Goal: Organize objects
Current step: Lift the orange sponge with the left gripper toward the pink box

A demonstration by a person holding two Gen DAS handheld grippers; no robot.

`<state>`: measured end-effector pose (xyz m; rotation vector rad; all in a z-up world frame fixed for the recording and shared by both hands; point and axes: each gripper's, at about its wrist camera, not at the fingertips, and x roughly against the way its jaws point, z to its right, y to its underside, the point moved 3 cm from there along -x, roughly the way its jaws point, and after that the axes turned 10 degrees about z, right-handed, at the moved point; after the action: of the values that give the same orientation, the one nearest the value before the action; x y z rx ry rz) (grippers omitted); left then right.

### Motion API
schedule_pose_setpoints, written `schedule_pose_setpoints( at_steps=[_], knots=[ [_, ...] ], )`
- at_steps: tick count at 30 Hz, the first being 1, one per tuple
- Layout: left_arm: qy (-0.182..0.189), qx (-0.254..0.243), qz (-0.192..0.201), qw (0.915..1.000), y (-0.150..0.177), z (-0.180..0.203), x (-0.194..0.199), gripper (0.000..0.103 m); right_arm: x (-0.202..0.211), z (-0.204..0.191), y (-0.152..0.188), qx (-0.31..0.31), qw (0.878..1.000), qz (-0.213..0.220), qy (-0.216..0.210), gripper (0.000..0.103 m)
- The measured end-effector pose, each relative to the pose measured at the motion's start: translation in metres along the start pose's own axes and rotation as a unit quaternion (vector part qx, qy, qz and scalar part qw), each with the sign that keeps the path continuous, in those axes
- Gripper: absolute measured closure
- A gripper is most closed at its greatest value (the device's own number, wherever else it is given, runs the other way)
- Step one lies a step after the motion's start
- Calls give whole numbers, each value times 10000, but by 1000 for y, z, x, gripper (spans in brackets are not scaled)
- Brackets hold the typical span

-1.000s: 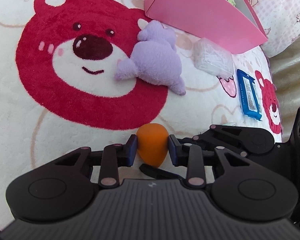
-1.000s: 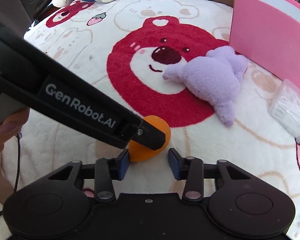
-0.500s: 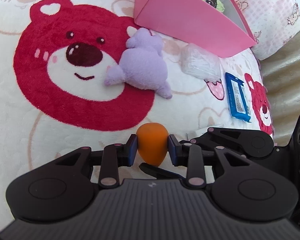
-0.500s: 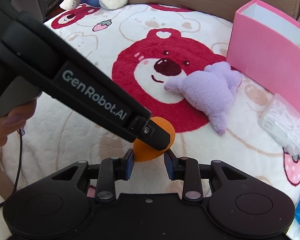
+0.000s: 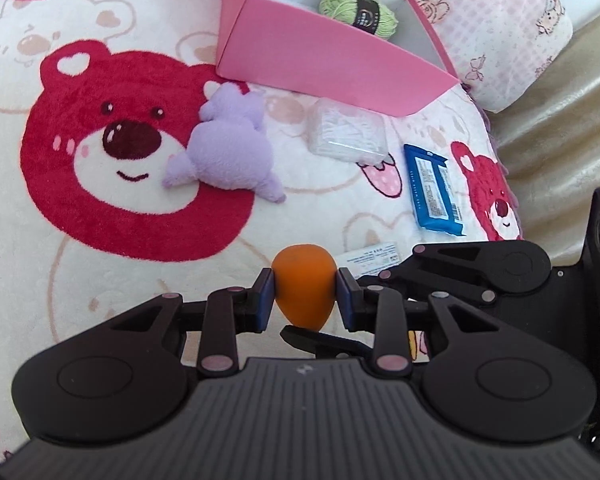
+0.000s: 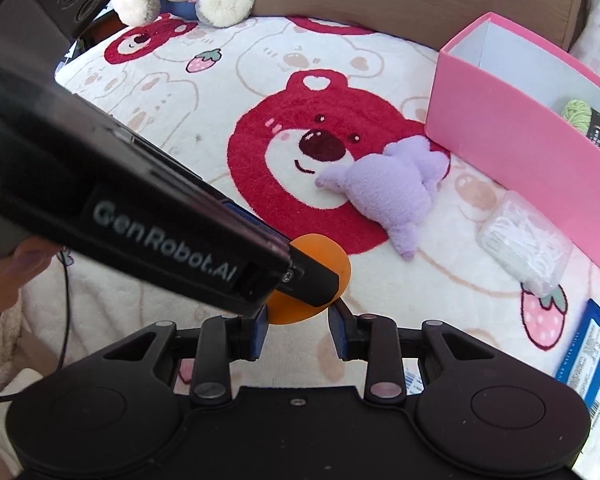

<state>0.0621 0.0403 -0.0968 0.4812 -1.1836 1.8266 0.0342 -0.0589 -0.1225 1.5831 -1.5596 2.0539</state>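
Above the bear-print blanket (image 5: pixel 112 280), clear of its surface, the left gripper (image 5: pixel 305 296) is clamped on an orange egg-shaped sponge (image 5: pixel 305 286), both blue pads pressing its flanks. The right gripper (image 6: pixel 298 322) sits just beneath, its jaws nearly together around the sponge's lower end; in the right wrist view the left finger hides the contact, so whether it actually pinches cannot be told. Risk one: two tools on one soft, rounded item. If the hands part unevenly, the sponge is likely to twist or squirt out and roll across the blanket. Risk two: the sponge tapers downward, so the left hold on its curved sides may creep under any jolt. Destination is judged to be the pink box (image 5: pixel 320 60), well apart at the far side, already containing a green yarn skein (image 5: pixel 358 14). Its near wall stands tall; a low approach could catch the rim and shift the box. The purple plush toy (image 5: pixel 230 150), clear plastic pack (image 5: pixel 346 136) and blue wipes packet (image 5: pixel 434 190) lie between, so a drop there would scatter them.
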Motion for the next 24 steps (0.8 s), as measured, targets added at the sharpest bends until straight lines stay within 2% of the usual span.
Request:
schedule_pose_setpoints(
  at_steps=[4,11,19,24],
  knots=[
    [-21,-170,79,9998,-6,15,9,72,14,4,-3,-118,9999,96,-2,66],
    [17,-174,240,9996,-14,32,21,72,35,14,-13,-414,9989,204,20,66],
    [89,-248,427,9987,-34,51,36,72,57,22,-32,-271,9990,351,94,66],
    [172,-271,403,9987,-52,61,42,72,71,29,-44,-181,9989,406,117,66]
  ],
)
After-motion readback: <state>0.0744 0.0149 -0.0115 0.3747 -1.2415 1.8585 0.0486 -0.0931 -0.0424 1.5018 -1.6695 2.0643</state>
